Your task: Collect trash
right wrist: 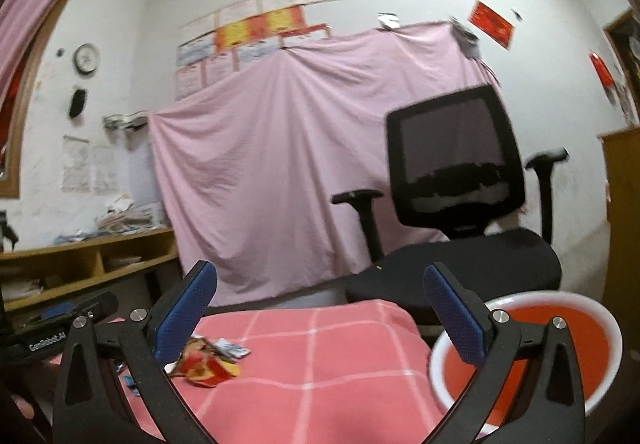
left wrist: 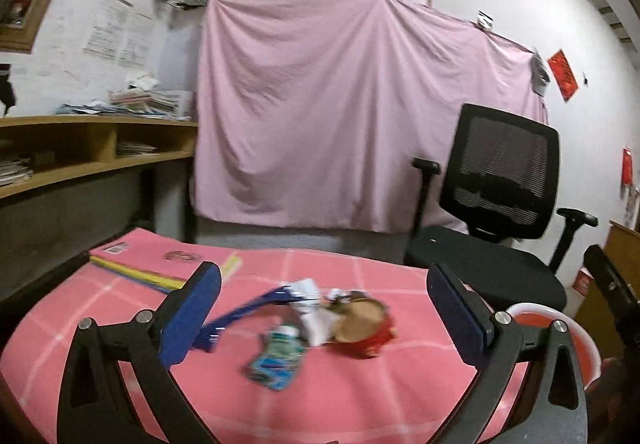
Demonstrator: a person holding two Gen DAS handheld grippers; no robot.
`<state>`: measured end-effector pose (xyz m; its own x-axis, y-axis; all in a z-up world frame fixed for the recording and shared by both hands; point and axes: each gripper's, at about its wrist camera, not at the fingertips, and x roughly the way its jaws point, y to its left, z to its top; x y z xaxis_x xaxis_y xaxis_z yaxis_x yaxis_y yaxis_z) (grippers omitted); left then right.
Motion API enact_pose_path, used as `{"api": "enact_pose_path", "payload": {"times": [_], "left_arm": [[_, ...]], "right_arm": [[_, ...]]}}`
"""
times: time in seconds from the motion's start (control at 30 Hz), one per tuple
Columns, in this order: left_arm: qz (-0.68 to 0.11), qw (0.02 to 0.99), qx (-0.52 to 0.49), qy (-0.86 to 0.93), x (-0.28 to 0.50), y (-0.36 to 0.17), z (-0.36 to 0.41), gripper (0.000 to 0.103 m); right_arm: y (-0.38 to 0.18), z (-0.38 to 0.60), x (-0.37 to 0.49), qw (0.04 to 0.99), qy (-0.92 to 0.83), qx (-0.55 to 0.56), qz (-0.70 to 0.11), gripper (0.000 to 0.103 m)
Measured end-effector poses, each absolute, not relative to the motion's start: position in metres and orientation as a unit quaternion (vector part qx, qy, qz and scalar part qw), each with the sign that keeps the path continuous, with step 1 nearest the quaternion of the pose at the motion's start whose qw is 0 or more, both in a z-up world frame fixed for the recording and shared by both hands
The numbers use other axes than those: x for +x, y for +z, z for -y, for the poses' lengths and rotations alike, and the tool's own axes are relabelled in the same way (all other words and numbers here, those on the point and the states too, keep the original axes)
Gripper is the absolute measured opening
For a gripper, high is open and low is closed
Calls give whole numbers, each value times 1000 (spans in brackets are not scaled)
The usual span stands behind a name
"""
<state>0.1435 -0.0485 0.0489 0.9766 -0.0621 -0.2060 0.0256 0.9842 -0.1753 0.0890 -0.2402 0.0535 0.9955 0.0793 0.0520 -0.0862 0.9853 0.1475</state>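
Observation:
A heap of trash lies on the pink checked cloth (left wrist: 360, 396): a crumpled red carton (left wrist: 366, 334), white crumpled paper (left wrist: 314, 318), a teal pouch (left wrist: 276, 358) and a blue wrapper strip (left wrist: 244, 314). My left gripper (left wrist: 324, 312) hangs open just short of the heap, nothing between its pads. The right gripper (right wrist: 320, 314) is open and empty too, above the cloth. In the right wrist view a red and yellow wrapper (right wrist: 208, 366) and a small blue-white packet (right wrist: 234, 351) lie low left. A red basin with a white rim (right wrist: 580, 328) stands at the right, behind the right finger.
A black office chair (left wrist: 500, 179) stands beyond the table's far right edge. A pink book (left wrist: 152, 254) on a yellow and blue folder lies at the cloth's far left. Wooden shelves (left wrist: 80, 147) with papers run along the left wall. A pink sheet (left wrist: 340, 103) hangs behind.

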Motion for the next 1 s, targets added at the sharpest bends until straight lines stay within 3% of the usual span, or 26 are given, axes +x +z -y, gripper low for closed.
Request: {"api": "enact_pose_path", "payload": {"times": [0.3, 0.5, 0.53, 0.63, 0.77, 0.83, 0.87, 0.93, 1.0], "left_arm": [[-73, 995, -55, 36, 125, 31, 16, 101], [-68, 995, -54, 46, 124, 21, -1, 101], [-71, 995, -65, 42, 125, 19, -5, 101], [-87, 992, -85, 29, 128, 15, -16, 100], [-128, 987, -99, 9, 136, 13, -21, 99], [-151, 983, -101, -8, 141, 11, -21, 90], [-163, 981, -101, -16, 143, 10, -20, 88], [-193, 975, -106, -39, 151, 6, -20, 69], [-220, 967, -114, -57, 156, 2, -20, 62]], "right_arm": [[55, 208, 107, 995, 98, 35, 10, 103], [49, 186, 139, 989, 138, 24, -47, 103], [47, 183, 144, 987, 147, 23, -57, 101], [37, 170, 159, 980, 171, 7, -103, 81], [26, 161, 177, 965, 207, 2, -162, 68], [21, 159, 186, 958, 214, 4, -192, 57], [19, 157, 189, 955, 217, 6, -204, 56], [15, 155, 193, 951, 219, 4, -219, 56], [14, 152, 194, 947, 225, -1, -228, 56]]}}
